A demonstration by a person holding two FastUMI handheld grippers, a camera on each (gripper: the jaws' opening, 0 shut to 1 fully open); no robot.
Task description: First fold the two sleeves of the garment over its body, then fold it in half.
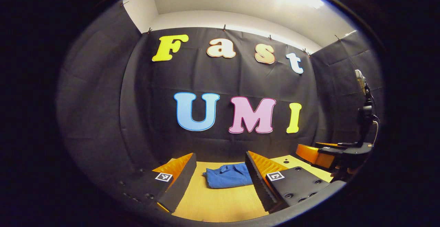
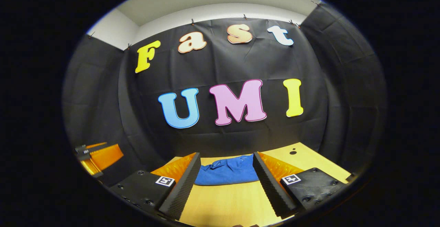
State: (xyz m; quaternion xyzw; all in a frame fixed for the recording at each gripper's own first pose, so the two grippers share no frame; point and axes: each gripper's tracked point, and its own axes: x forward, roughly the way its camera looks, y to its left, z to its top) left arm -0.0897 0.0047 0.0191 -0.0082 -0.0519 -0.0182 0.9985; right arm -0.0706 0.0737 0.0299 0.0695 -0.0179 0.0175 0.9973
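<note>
Each tool [image 1: 220, 182] [image 2: 227, 182] has wedge-shaped ribbed fingers on dark screwed blocks bearing small square black-and-white markers.

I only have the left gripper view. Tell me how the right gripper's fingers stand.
Observer: In the right gripper view, the right gripper is open, its fingers wide apart and holding nothing.
Operator: Report where the garment sits for it.
Observer: The blue garment lies as a compact bundle on the table, ahead between those fingers, untouched.
Operator: Say what that view has of my gripper.
Observer: The left gripper shows at its left edge, well off to the side of the garment.
</note>
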